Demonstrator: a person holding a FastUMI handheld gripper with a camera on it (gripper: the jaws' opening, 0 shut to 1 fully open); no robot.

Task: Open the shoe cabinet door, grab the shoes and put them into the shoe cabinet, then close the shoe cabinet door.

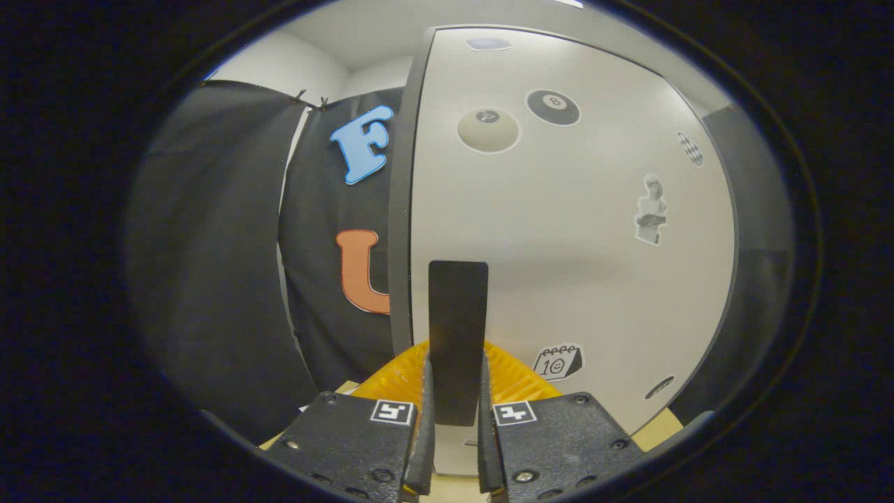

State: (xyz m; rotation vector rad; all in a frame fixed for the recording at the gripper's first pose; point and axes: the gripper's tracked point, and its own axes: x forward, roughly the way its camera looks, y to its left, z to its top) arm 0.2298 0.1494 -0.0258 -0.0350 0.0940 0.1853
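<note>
While the door [559, 230] of the cabinet is seen closed or nearly so, its dark handle [457, 335], a flat upright strip near the door's left edge, is held between the gripper [455, 391]'s 2 fingers [426, 426]. The fingers are drawn in against the handle's 2 sides, so the gripper is judged to be clenched on it, gripped low on the strip. That grasp is likely chosen because the handle gives the only purchase on an otherwise smooth panel, and because a pull near the free edge swings the door most easily; the hinge is judged to lie along the far right side, though it cannot be made out.

Several stickers are carried on the pale door face: 2 billiard balls [552, 106] near the top, a small figure [651, 209] to the right, and a calendar sticker [557, 362] just beside the handle's lower end. A dark frame edge [404, 209] runs up the door's left side. Something orange and ribbed [517, 381] is seen just behind the fingers, at the handle's foot; what it is cannot be told. A light wooden surface [660, 429] lies below the door. Shoes are not pointed out here, so the step in hand is judged to be the first one, opening the door.
</note>
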